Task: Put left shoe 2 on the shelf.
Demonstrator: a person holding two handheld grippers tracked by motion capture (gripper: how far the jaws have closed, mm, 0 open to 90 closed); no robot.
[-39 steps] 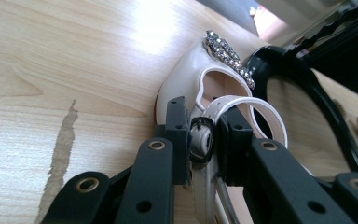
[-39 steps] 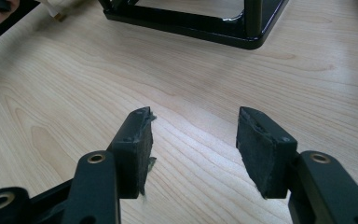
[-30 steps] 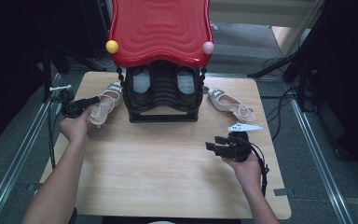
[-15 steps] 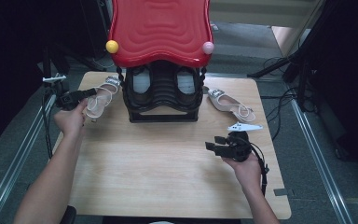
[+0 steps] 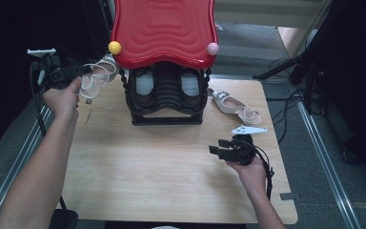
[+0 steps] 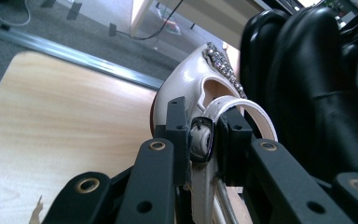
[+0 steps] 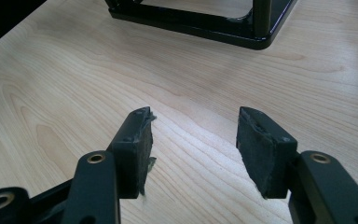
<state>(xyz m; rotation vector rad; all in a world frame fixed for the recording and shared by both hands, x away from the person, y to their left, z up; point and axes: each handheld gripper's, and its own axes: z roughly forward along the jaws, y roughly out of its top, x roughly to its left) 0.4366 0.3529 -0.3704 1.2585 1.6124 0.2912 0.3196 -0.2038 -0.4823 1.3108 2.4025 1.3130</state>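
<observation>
Two tongs: one in each of the person's hands, above a pale wooden table (image 5: 171,181).
Right tongs (image 5: 218,150): nearest the person, they hovered low over bare wood with the jaws standing wide apart and nothing between them, as the right gripper view showed (image 7: 193,144).
Left tongs (image 5: 78,71): farther off, at the table's left edge, they were raised clear of the top and clamped on a sandal.
Held sandal (image 5: 95,78): a pale strappy shoe that hung from the tongs and pointed toward the shoe rack; in the left gripper view (image 6: 200,140) the pads pinched its strap (image 6: 247,109) near the buckle, with the jewelled front (image 6: 219,63) just beyond the tips.
Handling: it looked light, with a stiff sole and a soft, thin strap, so it would likely swing or slip; the sole's edge or heel seemed the firmer hold, and the stones looked fragile.
Shoe rack (image 5: 167,90): black, just beyond the held sandal, under a red wavy top (image 5: 164,28).
Second sandal (image 5: 233,106): it lay flat on the table, beyond the right tongs and well apart from them, beside the rack.
</observation>
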